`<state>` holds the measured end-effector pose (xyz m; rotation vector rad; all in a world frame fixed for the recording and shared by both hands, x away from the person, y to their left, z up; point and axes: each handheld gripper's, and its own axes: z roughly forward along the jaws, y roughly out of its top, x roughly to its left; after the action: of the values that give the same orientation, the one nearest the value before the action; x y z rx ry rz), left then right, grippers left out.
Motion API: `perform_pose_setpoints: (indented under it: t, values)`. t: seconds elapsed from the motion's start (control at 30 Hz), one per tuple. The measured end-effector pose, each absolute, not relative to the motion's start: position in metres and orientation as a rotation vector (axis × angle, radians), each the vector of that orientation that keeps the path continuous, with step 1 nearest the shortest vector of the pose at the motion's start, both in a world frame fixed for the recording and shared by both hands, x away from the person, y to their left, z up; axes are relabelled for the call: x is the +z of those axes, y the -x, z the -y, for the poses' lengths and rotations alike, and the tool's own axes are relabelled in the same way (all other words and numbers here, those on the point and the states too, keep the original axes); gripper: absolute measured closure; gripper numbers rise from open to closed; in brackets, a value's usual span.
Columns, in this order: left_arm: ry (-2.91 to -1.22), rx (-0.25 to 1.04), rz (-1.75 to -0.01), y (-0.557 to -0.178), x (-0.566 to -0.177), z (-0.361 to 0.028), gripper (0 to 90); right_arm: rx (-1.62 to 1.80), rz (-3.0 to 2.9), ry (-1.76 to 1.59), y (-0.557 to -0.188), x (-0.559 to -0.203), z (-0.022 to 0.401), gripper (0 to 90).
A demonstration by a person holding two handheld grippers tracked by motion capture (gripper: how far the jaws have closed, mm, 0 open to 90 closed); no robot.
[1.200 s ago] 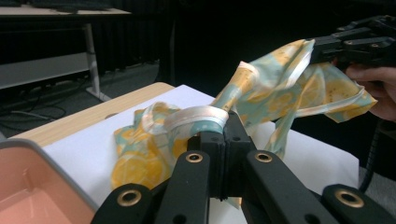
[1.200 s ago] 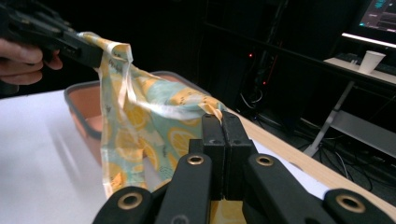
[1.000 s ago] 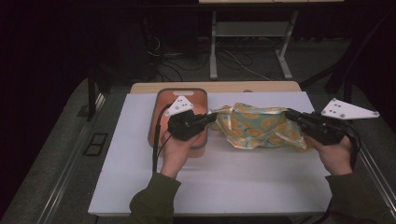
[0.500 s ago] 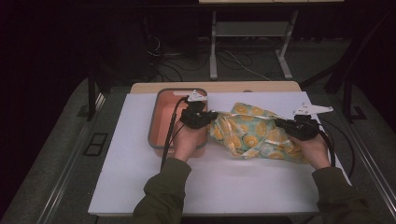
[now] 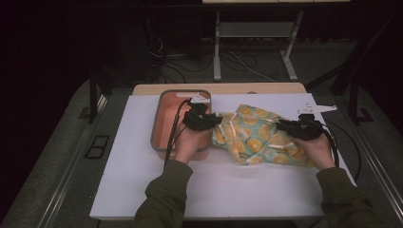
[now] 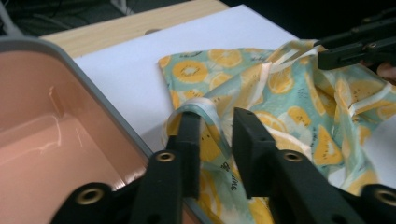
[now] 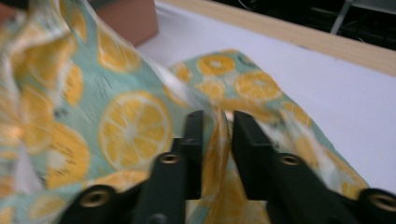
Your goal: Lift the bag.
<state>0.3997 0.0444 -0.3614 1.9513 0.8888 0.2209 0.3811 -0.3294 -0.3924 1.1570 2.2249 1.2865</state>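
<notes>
Because the left gripper (image 6: 215, 140) pinches only a thin hem and the right gripper (image 7: 217, 140) one fold, the cloth (image 5: 256, 135) risks slipping free or snagging the tub (image 5: 159, 121) rim.

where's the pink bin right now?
High view: the pink bin sits left of centre on the white board, under the left tongs, with the lemon-print bag beside it on the right.

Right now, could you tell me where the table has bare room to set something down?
The white board is bare along its near edge between the sleeves, and in the strip left of the pink bin. The middle is crowded by the lemon-print cloth and both grippers.
</notes>
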Motion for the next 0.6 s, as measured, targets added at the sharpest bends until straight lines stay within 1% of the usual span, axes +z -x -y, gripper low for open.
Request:
perform_pose_setpoints:
  t: [0.03,0.13,0.2,0.23,0.27,0.43,0.6]
  values:
    - [-1.948,0.212,-0.882,-0.398,-0.360,-0.047,61.0,1.315,-2.229,-1.153,-0.379,-0.389,0.330,63.3]
    - [-1.920,0.208,-0.852,-0.390,-0.354,-0.056,51.2,1.387,-2.217,-1.134,-0.372,-0.379,0.333,57.4]
    - [-1.914,0.195,-0.828,-0.383,-0.350,-0.064,46.5,1.432,-2.210,-1.122,-0.367,-0.372,0.334,51.6]
    - [-1.914,0.199,-0.814,-0.378,-0.348,-0.068,43.6,1.441,-2.208,-1.117,-0.363,-0.369,0.334,46.8]
    - [-1.914,0.205,-0.796,-0.373,-0.346,-0.072,42.2,1.448,-2.212,-1.110,-0.360,-0.366,0.334,43.3]
    - [-1.900,0.219,-0.720,-0.345,-0.340,-0.096,36.3,1.469,-2.289,-1.035,-0.340,-0.359,0.328,37.6]
    - [-1.877,0.216,-0.658,-0.317,-0.341,-0.120,30.6,1.481,-2.334,-0.951,-0.320,-0.362,0.321,30.2]
